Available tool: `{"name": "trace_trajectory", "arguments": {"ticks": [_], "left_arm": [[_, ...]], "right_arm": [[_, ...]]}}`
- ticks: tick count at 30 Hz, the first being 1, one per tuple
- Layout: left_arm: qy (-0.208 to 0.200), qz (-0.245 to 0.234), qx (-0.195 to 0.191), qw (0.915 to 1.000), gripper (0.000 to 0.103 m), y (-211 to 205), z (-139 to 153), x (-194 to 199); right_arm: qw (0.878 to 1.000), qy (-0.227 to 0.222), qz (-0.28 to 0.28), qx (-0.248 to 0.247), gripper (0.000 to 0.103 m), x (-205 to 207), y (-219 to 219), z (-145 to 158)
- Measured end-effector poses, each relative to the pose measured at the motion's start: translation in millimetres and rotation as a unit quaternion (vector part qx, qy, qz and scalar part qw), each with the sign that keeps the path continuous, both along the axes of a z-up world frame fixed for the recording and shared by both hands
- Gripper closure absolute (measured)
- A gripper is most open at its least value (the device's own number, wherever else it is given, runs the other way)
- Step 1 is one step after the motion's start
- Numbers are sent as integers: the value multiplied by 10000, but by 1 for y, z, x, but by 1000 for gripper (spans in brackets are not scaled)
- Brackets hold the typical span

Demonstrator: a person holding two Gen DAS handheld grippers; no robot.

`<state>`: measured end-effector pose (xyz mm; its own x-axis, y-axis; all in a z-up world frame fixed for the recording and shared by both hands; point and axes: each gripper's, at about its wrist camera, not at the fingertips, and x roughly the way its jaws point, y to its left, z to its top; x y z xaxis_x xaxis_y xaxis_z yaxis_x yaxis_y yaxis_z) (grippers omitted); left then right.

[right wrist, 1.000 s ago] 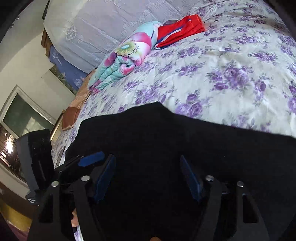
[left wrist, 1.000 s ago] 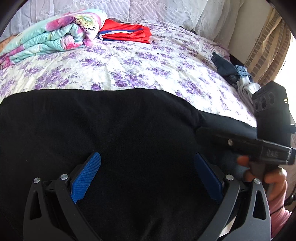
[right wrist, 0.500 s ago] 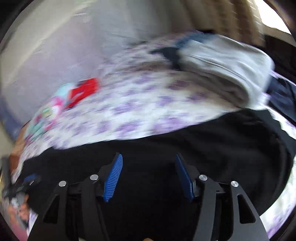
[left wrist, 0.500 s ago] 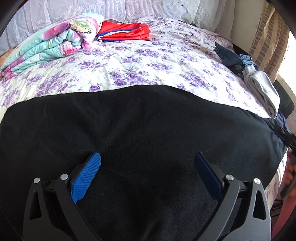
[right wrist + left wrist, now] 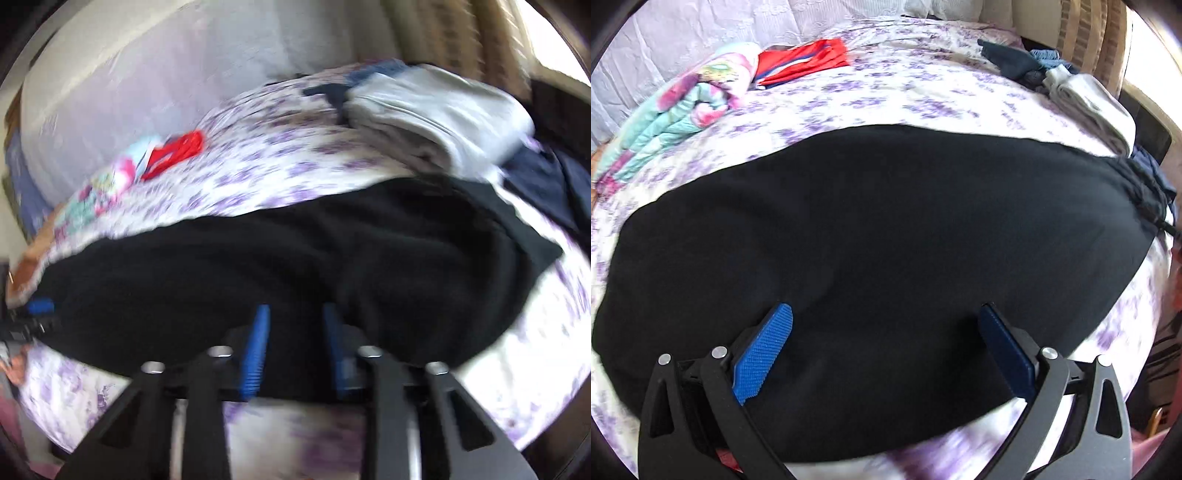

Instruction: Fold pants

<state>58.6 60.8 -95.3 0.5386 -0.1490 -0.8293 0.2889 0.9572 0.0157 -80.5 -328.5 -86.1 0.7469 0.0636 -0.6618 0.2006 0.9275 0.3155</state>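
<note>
Lying flat on the purple-flowered bedsheet [image 5: 923,85], the black fleece pants [image 5: 886,229] spread crosswise ahead of both grippers, long axis running left to right. The left gripper [image 5: 886,343] hung wide open over the near edge, holding nothing. The right gripper [image 5: 295,339] sat closer to the waistband end, pads narrowed but apart; whether they pinched cloth I cannot tell. Beyond lay a folded grey garment [image 5: 436,114] and red cloth [image 5: 805,62].

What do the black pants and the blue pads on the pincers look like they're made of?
Black pants: probably a soft matte knit or fleece, since they show no sheen and only gentle creases. Blue pads on the left gripper: seemingly rubber or plastic, with a fine ribbed grip texture.
</note>
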Motion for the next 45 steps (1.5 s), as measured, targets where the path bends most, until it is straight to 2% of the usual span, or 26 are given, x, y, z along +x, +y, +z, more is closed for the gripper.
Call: {"name": "trace_trajectory", "arguments": {"ticks": [1, 2, 3, 4, 8, 10, 11, 13, 14, 15, 16, 17, 19, 21, 24, 26, 27, 29, 30, 31, 33, 35, 38, 40, 43, 45], "left_arm": [[2, -33, 24, 10000, 5, 3, 3, -4], [9, -45, 78, 10000, 5, 2, 5, -6], [-37, -55, 271, 9996, 5, -1, 10, -11], [-194, -71, 489, 9986, 5, -4, 17, -17], [-1177, -14, 1215, 9856, 4, -5, 46, -28], [-1057, 306, 1205, 9866, 4, 18, 45, -16], [-903, 511, 1133, 9881, 4, 33, 41, -9], [-332, 1131, 925, 9887, 4, 80, 17, 9], [33, 1249, 245, 9919, 4, 107, 6, 12], [151, 1331, -439, 9900, 4, 125, 4, 12], [183, 1403, -864, 9862, 4, 140, 5, 9], [164, 1412, -941, 9854, 4, 146, 9, 6], [-8, 1493, -844, 9852, 5, 148, 23, 0], [-97, 1464, -913, 9850, 5, 140, 35, 2], [-258, 1111, -1319, 9847, 5, 118, 51, 15], [-251, 1016, -1324, 9857, 5, 100, 47, 26], [-89, 1068, -1135, 9877, 5, 88, 34, 36], [297, 1277, -501, 9901, 5, 76, 1, 51], [9, 1257, -29, 9921, 5, 66, -5, 47], [-62, 1183, 241, 9927, 4, 57, -4, 45], [-24, 1162, 482, 9921, 5, 49, 2, 43], [72, 1171, 237, 9928, 5, 48, 10, 44], [41, 891, -525, 9946, 5, 26, 27, 36], [-32, 734, -651, 9952, 5, 0, 29, 37], [46, 629, -731, 9953, 5, -40, 18, 37], [418, 552, -1010, 9925, 5, -64, -4, 42]], "right_arm": [[10000, -1, -86, -27, 78, -2, -1, 1], [9997, -5, -142, -204, 68, -3, 7, 7], [9992, -33, -164, -369, 45, -3, 18, 11], [9985, -114, -104, -519, 36, -2, 31, 16], [9904, -505, 1208, -433, 34, 23, 101, 31], [9877, -370, 1448, -468, 33, 36, 118, 26], [9881, -197, 1407, -597, 33, 42, 121, 19], [9896, 251, 1211, -740, 33, 49, 112, -1], [9901, 129, 1253, -625, 33, 45, 107, -2], [9908, 76, 1220, -588, 33, 42, 102, -1], [9916, 133, 1108, -654, 33, 41, 97, 0], [9921, 177, 956, -789, 33, 35, 91, 1], [9939, 252, 710, -800, 33, 28, 79, 4], [9958, 226, 600, -652, 32, 26, 77, 9], [9953, -201, 768, -550, 26, 25, 86, 19], [9952, 52, 738, -638, 16, 36, 87, 7], [9952, 368, 650, -634, 14, 39, 83, -7], [9948, 78, 743, -688, 14, 31, 82, -9], [9944, 94, 756, -736, 14, 29, 83, -8], [9945, 71, 739, -744, 14, 25, 83, -6], [9960, 1, 658, -604, 13, 20, 79, -3], [9976, -73, 570, -387, 12, 17, 75, 1], [9986, 38, 339, -412, 6, 21, 73, 4], [9981, 128, 322, -508, 6, 24, 76, 3], [9966, 209, 350, -712, 4, 27, 82, 1], [9952, 249, 348, -882, 4, 28, 85, -3]]}}
